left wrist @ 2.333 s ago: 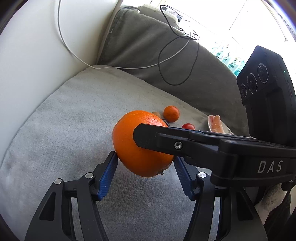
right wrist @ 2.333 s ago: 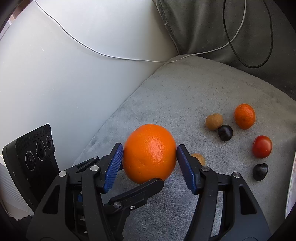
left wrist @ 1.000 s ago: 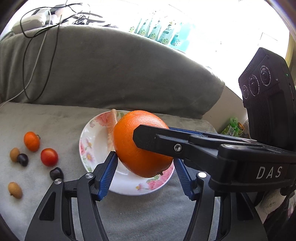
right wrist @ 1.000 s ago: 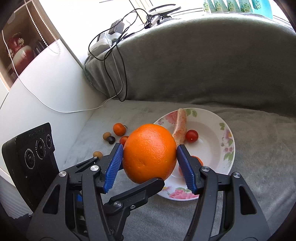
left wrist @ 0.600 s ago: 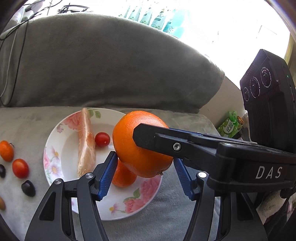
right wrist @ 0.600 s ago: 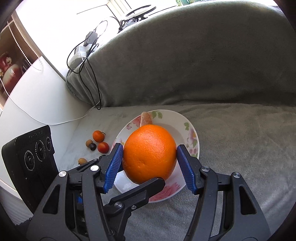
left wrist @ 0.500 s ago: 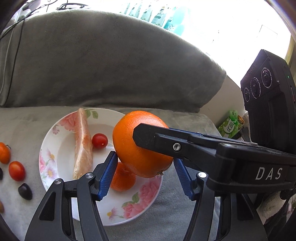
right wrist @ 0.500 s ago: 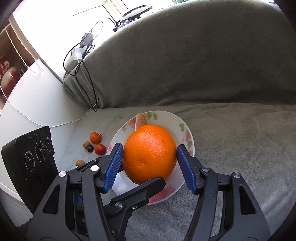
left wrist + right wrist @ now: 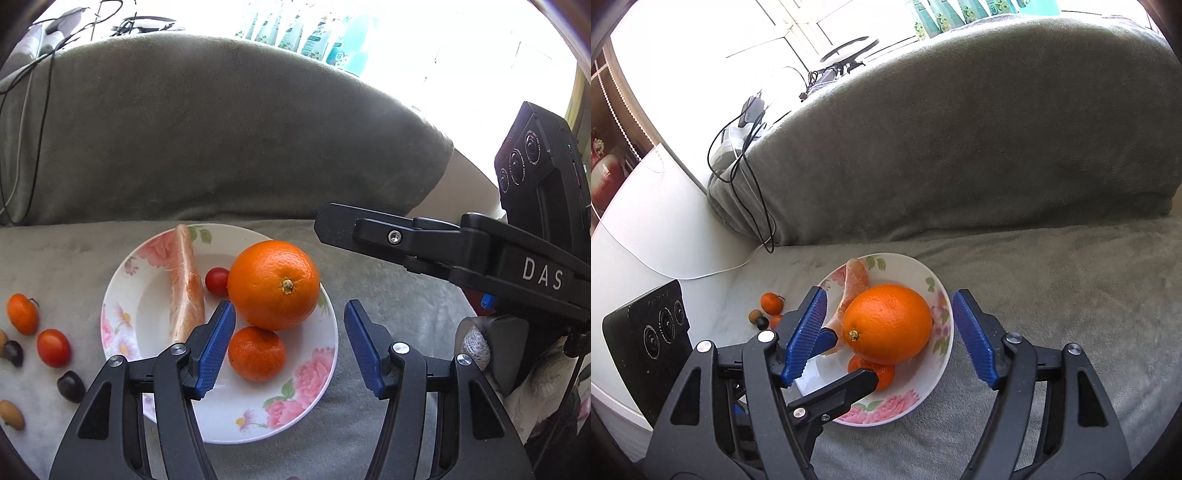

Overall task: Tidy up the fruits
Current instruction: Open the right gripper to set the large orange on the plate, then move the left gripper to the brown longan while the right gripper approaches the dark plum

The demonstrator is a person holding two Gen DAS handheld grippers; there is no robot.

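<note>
Seen from the left wrist, the left gripper (image 9: pixel 289 339) has its blue-padded fingers (image 9: pixel 217 347) spread apart with nothing clamped between them. Directly under and between those fingers sits the floral plate (image 9: pixel 317 384), resting on the grey sofa cushion (image 9: pixel 369 435). Nearest the fingertips, just inside the left pad, lies a small mandarin (image 9: pixel 256 353). Just past it, touching it, the large orange (image 9: pixel 273 284) rests on the plate with its stem end facing the camera, free of both pads. Left of the orange and touching it is a cherry tomato (image 9: pixel 217 281), and left of that a long pink wrapped slice (image 9: pixel 185 286) runs away from the fingers across the plate.

Outside the left finger, off the plate on the cushion, lie loose fruits: a tan oval one (image 9: pixel 11 414), a dark grape (image 9: pixel 70 386), a red tomato (image 9: pixel 54 348), another dark grape (image 9: pixel 13 352) and a small orange mandarin (image 9: pixel 23 313).

To the right and beyond the right finger, a black finger of the right gripper (image 9: pixel 406 242) reaches in above the cushion, apart from the orange.

In the right wrist view the right gripper (image 9: pixel 886 332) also has its fingers (image 9: pixel 971 341) wide apart, the orange (image 9: pixel 888 323) lying on the plate (image 9: pixel 905 402) between them but untouched. Beyond everything rises the grey sofa backrest (image 9: pixel 221 140), with cables (image 9: pixel 753 162) draped at its far left end.
</note>
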